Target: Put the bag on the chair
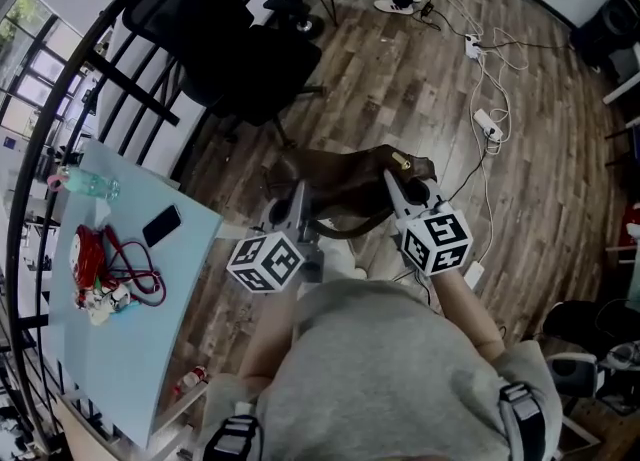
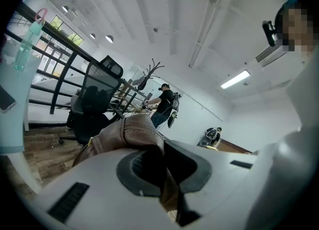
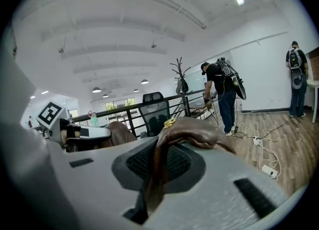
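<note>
Wood-plank floor (image 1: 400,79) filled most of the head view, with a black railing (image 1: 130,99) running along the left side. One brown leather bag (image 1: 345,184) hung above the floor between the two grippers, near the person's body and not on the chair. The one black office chair (image 1: 250,59) stood at the far left of the bag, apart from it, by the railing.

The left gripper (image 1: 297,207) was at the bag's left end. In the left gripper view its jaws were pinched together on a fold of the bag's leather (image 2: 132,134), with the chair (image 2: 94,94) beyond it. The right gripper (image 1: 400,194) was at the bag's right end. In the right gripper view its jaws were clamped on a strip of the bag's leather (image 3: 194,131), beside a gold-coloured fitting, and the chair (image 3: 153,112) showed farther off.

One pale blue table (image 1: 130,349) sat at the near left. It carried one dark phone (image 1: 162,225), one clear bottle (image 1: 88,184) and one tangle of red cable (image 1: 110,264). Two white power strips (image 1: 488,124) showed clearly on white leads at the far right of the floor. Two other people (image 3: 222,94) stood in the far part of the room, well apart from each other.
</note>
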The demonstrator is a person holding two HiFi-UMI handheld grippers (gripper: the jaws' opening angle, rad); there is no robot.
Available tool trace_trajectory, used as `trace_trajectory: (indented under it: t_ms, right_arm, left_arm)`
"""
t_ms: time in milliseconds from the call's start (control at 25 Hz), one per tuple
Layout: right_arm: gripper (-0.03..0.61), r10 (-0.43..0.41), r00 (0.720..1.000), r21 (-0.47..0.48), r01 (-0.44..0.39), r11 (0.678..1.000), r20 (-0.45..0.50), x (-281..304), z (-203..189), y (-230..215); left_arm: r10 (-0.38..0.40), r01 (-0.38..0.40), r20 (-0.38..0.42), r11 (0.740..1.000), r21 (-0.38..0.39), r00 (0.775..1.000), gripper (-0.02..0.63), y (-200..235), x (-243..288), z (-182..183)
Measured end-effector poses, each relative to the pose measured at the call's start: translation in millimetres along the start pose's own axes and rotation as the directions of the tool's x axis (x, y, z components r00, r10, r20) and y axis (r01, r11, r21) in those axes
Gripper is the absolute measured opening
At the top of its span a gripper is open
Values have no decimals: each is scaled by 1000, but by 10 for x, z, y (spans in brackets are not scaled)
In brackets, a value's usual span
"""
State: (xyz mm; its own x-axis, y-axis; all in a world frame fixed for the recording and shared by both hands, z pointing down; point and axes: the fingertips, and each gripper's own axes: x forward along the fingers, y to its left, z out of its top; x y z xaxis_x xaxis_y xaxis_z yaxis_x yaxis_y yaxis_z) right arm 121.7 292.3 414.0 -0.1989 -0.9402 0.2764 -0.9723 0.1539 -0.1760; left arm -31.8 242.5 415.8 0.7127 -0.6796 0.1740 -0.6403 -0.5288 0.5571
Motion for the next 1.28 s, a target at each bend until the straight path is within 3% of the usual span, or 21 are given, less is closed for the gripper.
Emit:
trace_trajectory:
  t_ms: [600,1280]
  right_arm:
    - [18,6,1000,-11,-6,1000,-24,1310,446,-205]
    - [18,47,998,-11,-48,999,-33,2717,884,-48]
  left_arm:
    - [15,-14,18,999,-31,1000,23,737,903,676]
    - [39,-37,50,999,-39,998,23,1696,1541,1542]
